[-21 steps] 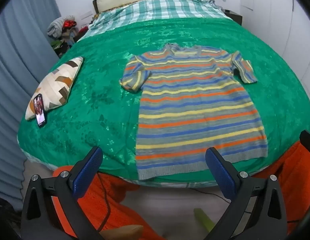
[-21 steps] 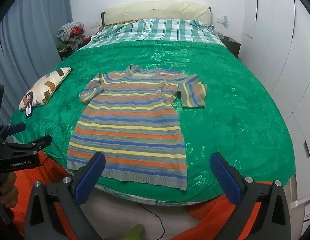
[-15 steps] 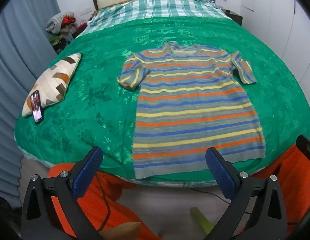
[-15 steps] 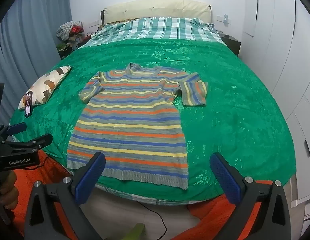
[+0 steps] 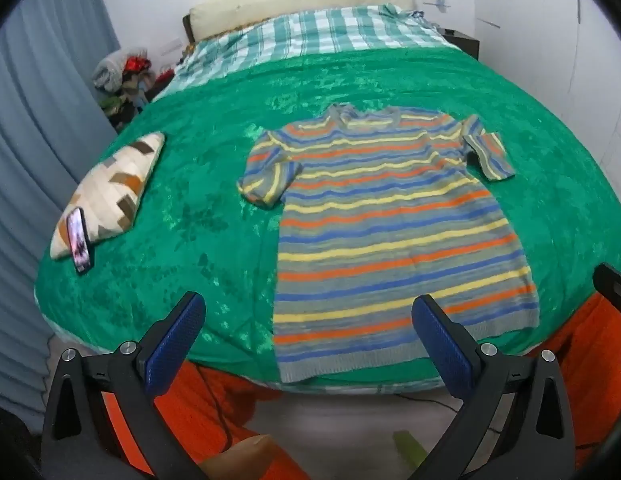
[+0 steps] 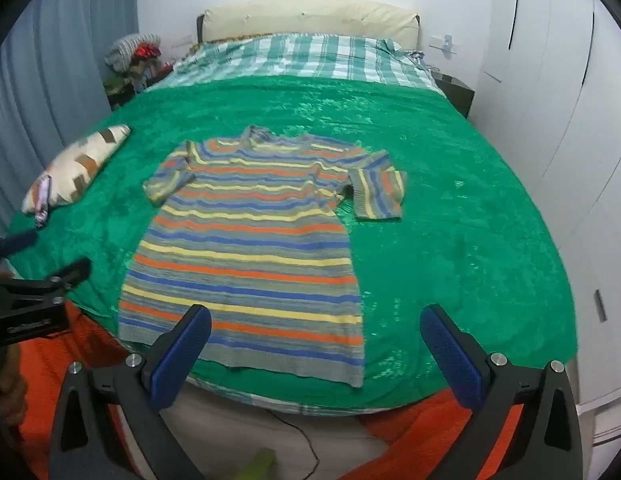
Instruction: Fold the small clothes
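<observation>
Knitted and stripy, the sweater [image 5: 390, 232] lies flat on the green bed cover [image 5: 190, 208], both my tongs [image 5: 306, 332] [image 6: 314, 340] spread wide and empty short of its hem. I worry a shallow pinch could snag the cover too, or the loose knit may stretch and skew the fold

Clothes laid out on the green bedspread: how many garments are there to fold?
1: a striped sweater lying flat near the bed's foot edge, both short sleeves out. A heap of fabric sits beside the headboard, off the bedspread; its contents can't be told.

Both wrist views: bed foot, angled down, sharing sweater [image 5: 394, 236].
</observation>
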Demonstrator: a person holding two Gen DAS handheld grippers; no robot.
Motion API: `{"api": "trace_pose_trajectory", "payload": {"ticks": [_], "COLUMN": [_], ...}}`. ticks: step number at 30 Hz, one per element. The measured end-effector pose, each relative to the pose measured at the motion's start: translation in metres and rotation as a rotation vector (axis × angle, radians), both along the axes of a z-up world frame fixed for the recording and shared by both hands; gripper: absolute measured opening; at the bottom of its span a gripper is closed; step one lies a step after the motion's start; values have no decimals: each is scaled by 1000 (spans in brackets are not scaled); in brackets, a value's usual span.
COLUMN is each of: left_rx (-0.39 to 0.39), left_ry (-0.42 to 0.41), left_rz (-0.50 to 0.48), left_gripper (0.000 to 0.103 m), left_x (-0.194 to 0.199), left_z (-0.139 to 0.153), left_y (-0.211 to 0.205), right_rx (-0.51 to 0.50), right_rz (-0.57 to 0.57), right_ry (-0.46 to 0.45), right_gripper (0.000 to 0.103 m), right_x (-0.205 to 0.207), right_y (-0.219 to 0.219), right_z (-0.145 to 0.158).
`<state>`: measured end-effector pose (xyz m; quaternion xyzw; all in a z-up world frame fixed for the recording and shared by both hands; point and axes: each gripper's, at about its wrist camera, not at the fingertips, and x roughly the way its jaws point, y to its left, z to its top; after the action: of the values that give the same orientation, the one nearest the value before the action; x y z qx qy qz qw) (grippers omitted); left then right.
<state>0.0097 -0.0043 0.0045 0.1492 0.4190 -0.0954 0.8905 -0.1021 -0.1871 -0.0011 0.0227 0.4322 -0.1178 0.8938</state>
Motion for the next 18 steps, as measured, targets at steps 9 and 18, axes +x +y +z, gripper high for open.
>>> {"api": "trace_pose_trajectory", "payload": {"ticks": [9,18], "left_rx": [-8,-14], "left_ry": [49,114], "left_rz": [13,52], "left_gripper": [103,103], "left_x": [-5,-5], "left_z": [-6,-14], "left_y": [-2,-2], "right_rx": [-61,-75], "right_rz": [-58,-87], "right_ry": [46,62], "right_gripper": [103,103], "right_x": [0,-5], "right_y": [-6,-11], "right_z": [-2,-4]}}
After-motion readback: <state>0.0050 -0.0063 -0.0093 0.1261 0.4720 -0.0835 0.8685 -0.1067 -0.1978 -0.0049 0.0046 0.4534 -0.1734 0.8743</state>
